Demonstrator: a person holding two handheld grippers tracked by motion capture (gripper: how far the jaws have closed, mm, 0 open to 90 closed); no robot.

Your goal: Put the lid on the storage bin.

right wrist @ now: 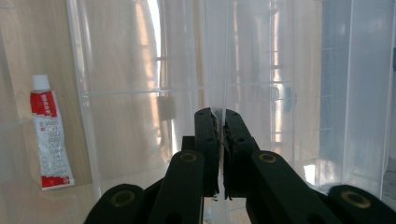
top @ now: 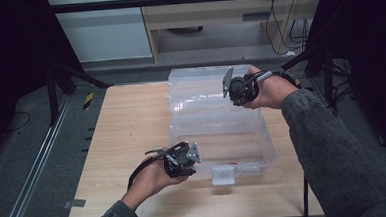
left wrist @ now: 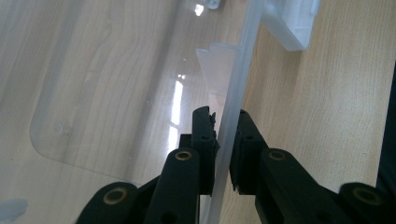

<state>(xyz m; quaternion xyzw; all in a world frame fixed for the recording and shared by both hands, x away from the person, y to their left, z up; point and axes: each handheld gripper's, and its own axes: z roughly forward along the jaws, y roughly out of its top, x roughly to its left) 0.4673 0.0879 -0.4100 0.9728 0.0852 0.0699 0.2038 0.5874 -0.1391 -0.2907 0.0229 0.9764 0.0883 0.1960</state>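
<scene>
- At the centre of the high view, on the pale wood-grain bench (top: 127,137), sits a clear plastic box (top: 218,147); its see-through lid (top: 200,88) stands hinged open behind it
- left gripper (top: 193,157): black jaws pinched on the box's thin front rim
- right gripper (top: 228,84): jaws clamped on the lid's edge
- red-and-white tube (right wrist: 49,133) lies flat at left of the right gripper view

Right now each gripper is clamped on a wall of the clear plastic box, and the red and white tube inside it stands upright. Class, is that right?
Not quite: the red and white tube lies flat on the floor of the clear plastic box, as the right gripper view shows. The left gripper and right gripper are indeed clamped on its walls.
</scene>
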